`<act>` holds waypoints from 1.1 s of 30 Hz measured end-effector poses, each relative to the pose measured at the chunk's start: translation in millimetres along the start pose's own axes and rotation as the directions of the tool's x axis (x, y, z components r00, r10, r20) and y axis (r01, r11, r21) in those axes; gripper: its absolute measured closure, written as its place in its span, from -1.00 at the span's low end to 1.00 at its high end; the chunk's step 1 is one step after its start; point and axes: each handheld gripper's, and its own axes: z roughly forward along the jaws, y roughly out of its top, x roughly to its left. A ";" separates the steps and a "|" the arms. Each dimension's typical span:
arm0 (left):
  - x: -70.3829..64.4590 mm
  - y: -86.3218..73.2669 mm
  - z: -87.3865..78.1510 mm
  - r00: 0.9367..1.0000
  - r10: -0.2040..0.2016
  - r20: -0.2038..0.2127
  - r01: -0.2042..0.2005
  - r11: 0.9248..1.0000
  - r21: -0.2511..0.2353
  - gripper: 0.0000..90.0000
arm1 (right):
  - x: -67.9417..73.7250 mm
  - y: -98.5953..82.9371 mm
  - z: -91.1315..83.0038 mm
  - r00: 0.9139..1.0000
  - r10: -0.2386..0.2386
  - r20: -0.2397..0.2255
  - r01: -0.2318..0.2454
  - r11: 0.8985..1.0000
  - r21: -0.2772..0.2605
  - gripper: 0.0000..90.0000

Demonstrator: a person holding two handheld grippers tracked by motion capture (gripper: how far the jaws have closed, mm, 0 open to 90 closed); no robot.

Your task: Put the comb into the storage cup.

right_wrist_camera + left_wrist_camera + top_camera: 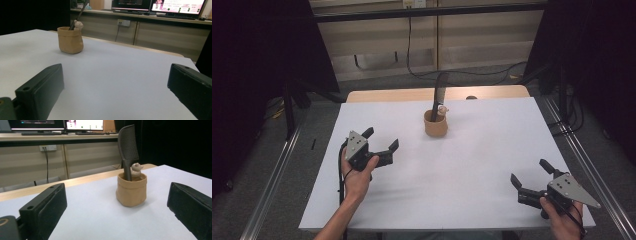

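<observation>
The tan pot (pixel 435 125) stands toward the far middle of the white desk (pixel 472 165), holding a dark comb (pixel 128 147) upright, teeth end up, with a small duck figure (pixel 136 169) peeping over the rim just beside the comb's handle. The left hand-held gripper (pixel 382 141) hovers nearest it, jaws spread apart and holding nothing. The right hand-held gripper (pixel 529 174) sits well apart near the desk's front right corner, jaws likewise wide apart.
</observation>
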 end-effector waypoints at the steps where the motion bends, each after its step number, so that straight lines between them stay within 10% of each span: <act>1: -0.5 -0.5 -2.1 1.000 -0.007 0.014 0.007 1.000 -0.001 -0.94 | 0.0 0.0 -0.2 1.000 -0.003 0.001 0.003 1.000 0.000 -1.00; 33: -8.4 -27.3 -75.1 0.996 0.017 -0.087 -0.014 0.999 0.030 -0.92 | -1.2 -0.3 1.0 1.000 -0.001 0.018 0.001 1.000 -0.002 -0.99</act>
